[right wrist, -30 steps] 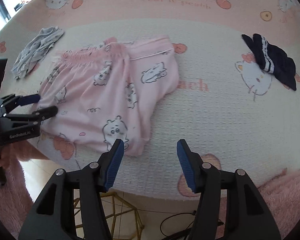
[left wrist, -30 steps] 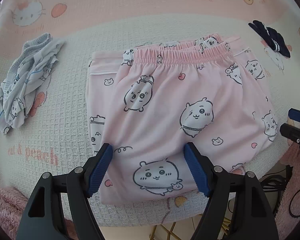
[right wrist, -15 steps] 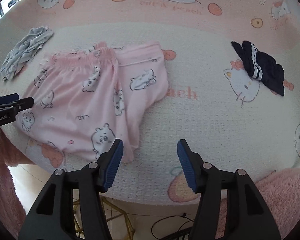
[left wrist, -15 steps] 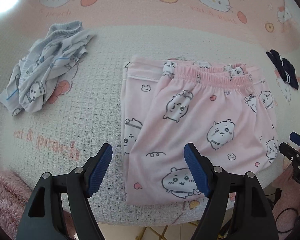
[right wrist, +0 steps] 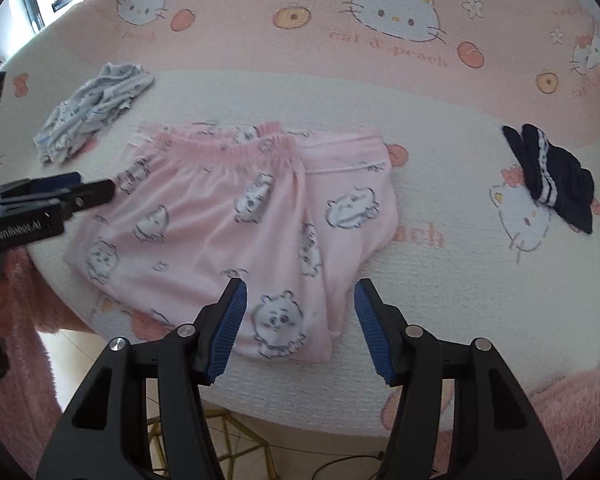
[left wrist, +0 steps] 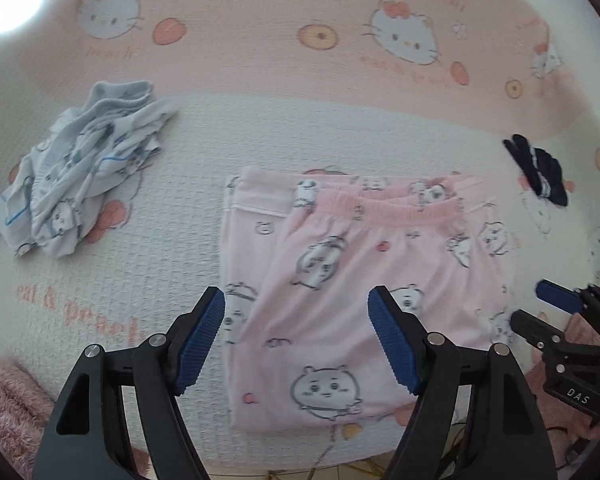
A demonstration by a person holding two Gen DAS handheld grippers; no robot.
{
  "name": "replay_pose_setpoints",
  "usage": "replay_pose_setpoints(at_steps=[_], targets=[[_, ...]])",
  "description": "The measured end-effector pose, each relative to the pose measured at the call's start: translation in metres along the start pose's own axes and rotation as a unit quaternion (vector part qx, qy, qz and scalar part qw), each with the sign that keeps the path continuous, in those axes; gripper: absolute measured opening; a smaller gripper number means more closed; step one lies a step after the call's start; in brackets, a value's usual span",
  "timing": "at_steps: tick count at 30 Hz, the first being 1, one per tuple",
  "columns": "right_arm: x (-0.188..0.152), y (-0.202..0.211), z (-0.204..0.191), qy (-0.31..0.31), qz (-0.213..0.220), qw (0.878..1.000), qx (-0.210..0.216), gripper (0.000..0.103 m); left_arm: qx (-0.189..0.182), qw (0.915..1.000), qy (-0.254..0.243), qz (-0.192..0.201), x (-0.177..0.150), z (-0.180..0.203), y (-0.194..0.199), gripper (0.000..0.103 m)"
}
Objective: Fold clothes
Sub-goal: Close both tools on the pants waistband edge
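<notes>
- Left wrist view shows the left tongs [left wrist: 296, 342] with their blue pads [left wrist: 202, 340] apart and nothing between them; they hang above the near left part of the pink pyjama trousers [left wrist: 360, 280], clear of the cloth
- Right wrist view shows the right tongs [right wrist: 298, 330] likewise apart and empty, above the near right corner of the same trousers [right wrist: 236, 224]; each pair of tongs appears at the edge of the other's view
- the trousers lie flat on the table [right wrist: 440, 288], which is covered by a cartoon-cat cloth; the elastic waistband [right wrist: 228, 148] is at the far side and the legs look doubled back under the top layer, so one fold seems made already
- the step in hand looks like taking a fresh hold for another fold; to do it well, each pair of tongs should come down on a near corner and pinch every layer there, not just the top one, or the layers will slide apart
- both corners should then travel together and level toward the waistband, so the new crease runs straight across; the cloth looks soft and limp, so it will sag between the two holds unless kept lightly taut
- the near edge lies close to the table's rim, so a careless tug could drag it off
- a crumpled pale blue garment [left wrist: 80, 176] lies well apart at the far left and dark navy socks [right wrist: 552, 180] at the far right; neither is in the way
</notes>
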State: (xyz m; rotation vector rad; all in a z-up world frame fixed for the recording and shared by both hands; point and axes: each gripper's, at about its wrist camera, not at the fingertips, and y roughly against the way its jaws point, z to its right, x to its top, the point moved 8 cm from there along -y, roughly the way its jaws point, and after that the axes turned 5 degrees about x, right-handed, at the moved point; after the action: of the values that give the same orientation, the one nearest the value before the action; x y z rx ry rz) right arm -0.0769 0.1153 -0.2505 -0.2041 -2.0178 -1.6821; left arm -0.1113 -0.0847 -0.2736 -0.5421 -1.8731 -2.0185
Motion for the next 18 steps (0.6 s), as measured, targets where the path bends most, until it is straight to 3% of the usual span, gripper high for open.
replay_pose_setpoints(at_steps=[4,9,12,15,18], targets=[[0.015,-0.013,-0.021,0.043,-0.010,0.999,0.021,0.055,-0.021,0.9995,-0.020,-0.011,0.005,0.016,0.000,0.072],[0.033,-0.037,-0.033,0.071,-0.032,0.997,0.026,0.053,-0.026,0.9989,-0.034,-0.017,0.032,0.018,-0.013,0.048],[0.040,-0.060,-0.029,0.075,-0.054,0.995,0.027,0.053,-0.013,0.9985,-0.038,-0.037,0.040,0.013,-0.040,0.039],[0.048,-0.079,-0.024,0.074,-0.060,0.995,0.023,0.053,0.002,0.9988,-0.022,-0.043,0.048,0.004,-0.057,0.038],[0.064,-0.080,-0.013,0.032,-0.033,0.999,0.022,0.053,0.003,0.9992,-0.015,-0.038,0.057,0.004,-0.062,0.038]])
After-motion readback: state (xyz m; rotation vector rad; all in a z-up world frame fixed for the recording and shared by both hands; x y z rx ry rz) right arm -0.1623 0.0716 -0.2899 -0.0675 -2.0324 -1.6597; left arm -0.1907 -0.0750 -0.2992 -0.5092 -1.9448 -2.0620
